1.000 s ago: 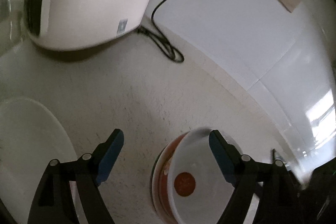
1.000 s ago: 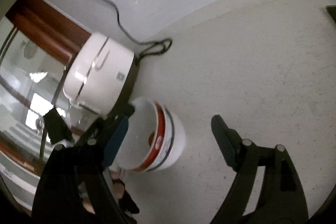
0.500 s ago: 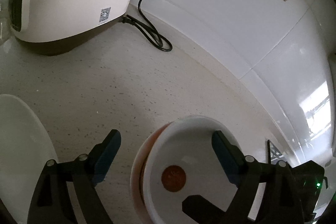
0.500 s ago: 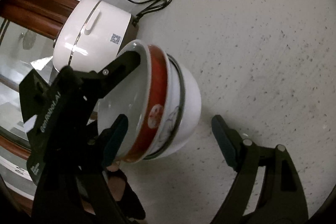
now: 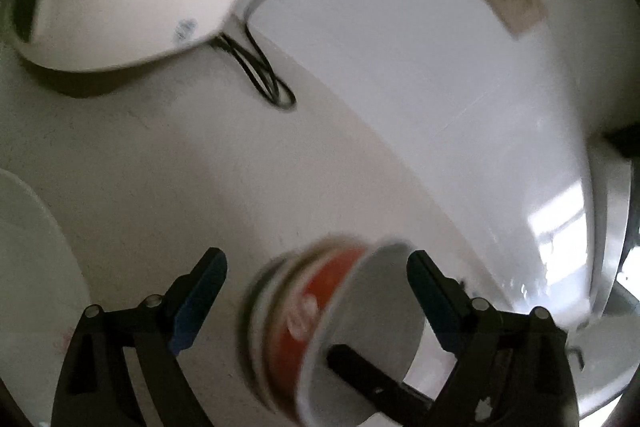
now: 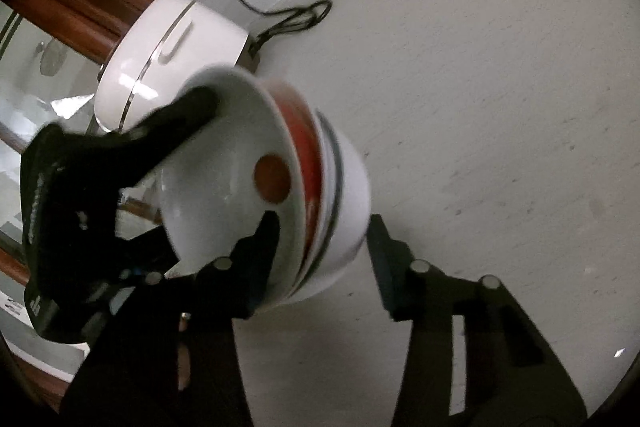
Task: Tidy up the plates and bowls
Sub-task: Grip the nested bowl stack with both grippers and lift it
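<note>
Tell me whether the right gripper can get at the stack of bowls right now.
Likely yes: the right gripper straddles the wall of the stack of bowls, one finger inside, one outside, with nothing between.

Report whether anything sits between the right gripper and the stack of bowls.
Nothing visible does. The right gripper straddles the wall of the tilted stack of bowls, with one finger inside and one outside. The left gripper only reaches the rim on the far side, not in between.
</note>
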`<state>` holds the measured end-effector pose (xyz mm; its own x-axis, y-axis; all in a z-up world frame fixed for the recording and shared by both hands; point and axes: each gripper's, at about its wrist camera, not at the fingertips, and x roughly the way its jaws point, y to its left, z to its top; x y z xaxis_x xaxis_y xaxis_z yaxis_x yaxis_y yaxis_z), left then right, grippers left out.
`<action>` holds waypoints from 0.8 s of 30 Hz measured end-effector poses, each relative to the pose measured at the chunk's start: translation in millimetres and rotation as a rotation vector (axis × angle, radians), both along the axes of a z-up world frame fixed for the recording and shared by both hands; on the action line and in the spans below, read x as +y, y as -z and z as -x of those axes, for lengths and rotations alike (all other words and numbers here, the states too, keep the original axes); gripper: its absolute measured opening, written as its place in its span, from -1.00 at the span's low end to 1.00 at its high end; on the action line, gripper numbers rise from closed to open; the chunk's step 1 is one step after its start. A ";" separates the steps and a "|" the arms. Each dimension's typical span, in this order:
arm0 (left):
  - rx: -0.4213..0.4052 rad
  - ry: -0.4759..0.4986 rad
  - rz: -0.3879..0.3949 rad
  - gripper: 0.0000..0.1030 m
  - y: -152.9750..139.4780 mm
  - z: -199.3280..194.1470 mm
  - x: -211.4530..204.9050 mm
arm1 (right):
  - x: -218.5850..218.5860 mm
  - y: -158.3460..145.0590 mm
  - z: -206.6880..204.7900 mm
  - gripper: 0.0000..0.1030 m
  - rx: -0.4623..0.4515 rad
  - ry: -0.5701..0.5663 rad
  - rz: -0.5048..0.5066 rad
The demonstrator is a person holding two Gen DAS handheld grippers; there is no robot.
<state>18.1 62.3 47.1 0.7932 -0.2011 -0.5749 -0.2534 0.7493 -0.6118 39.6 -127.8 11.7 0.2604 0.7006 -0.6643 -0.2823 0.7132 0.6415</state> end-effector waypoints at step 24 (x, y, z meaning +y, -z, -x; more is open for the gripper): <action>0.178 0.068 -0.003 0.73 46.2 -31.7 -10.6 | 5.4 8.6 0.3 0.45 0.111 -0.031 -0.122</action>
